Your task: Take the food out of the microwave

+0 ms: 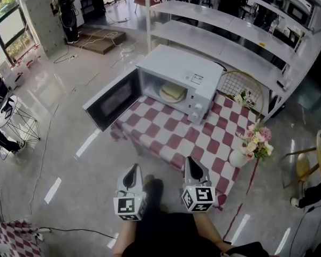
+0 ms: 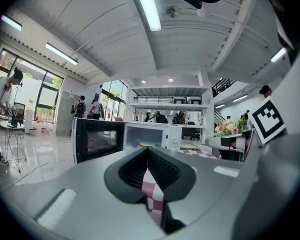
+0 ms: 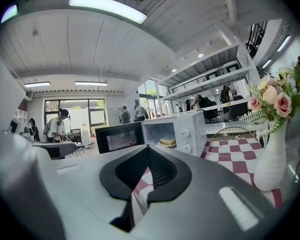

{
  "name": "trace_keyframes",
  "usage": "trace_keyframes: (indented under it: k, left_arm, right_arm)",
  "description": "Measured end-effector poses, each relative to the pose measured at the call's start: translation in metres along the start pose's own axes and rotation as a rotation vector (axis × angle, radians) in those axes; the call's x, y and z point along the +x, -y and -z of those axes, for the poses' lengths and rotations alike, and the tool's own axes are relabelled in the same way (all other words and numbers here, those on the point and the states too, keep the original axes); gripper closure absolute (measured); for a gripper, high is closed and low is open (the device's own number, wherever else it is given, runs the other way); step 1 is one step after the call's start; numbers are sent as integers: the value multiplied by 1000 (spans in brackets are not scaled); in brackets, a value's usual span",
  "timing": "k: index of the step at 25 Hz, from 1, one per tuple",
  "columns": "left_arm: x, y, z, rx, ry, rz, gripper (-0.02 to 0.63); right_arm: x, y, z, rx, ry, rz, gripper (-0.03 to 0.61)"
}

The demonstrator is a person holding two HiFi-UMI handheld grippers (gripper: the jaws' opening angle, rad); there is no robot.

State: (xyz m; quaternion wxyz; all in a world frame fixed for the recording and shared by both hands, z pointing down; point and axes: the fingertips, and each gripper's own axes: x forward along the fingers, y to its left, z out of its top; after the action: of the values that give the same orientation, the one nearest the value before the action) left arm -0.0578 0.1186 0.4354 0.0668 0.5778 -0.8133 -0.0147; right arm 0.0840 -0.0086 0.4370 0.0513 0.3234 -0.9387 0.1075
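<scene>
While the microwave (image 1: 176,71) stood on the red-and-white checked table (image 1: 166,138), its door (image 1: 111,99) hung wide open, swung out to the left past the table's edge. Inside the lit cavity sat the food (image 1: 172,91), a pale yellow round slab on a plate (image 3: 166,145), not yet taken out. It lay toward the right of the cavity, near the control panel with its two round knobs.

Both tongs were held side by side at the near edge of the table, well apart from the microwave and pointing roughly toward it. The left tongs (image 1: 132,168) were shut, their dark ribbed pads meeting at the tips with nothing between them. The right tongs (image 1: 192,160) were likewise closed tip to tip and empty; through the gap lower down, only the checked cloth showed. Neither pair touched the table, the door or the food.

At the near right corner of the table stood a white vase (image 1: 238,157) holding pink and cream flowers (image 1: 255,140). Behind the microwave, at the far right of the table, a gold-rimmed wire arch (image 1: 241,87) stood upright. White shelving (image 1: 224,42) ran along the back, and the glossy grey floor (image 1: 69,138) spread out to the left.
</scene>
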Motion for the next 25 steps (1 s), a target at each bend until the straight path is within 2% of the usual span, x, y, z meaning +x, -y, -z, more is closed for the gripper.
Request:
trace_keyframes:
  k: [10,25]
  left_arm:
    - [26,3,-3,20,-8,28,603]
    - [94,-11,-5,16,-27,51,603]
  right_arm:
    - [13,14,-7,8,9,30,578]
    - [75,22,-16,10,-12,31,578]
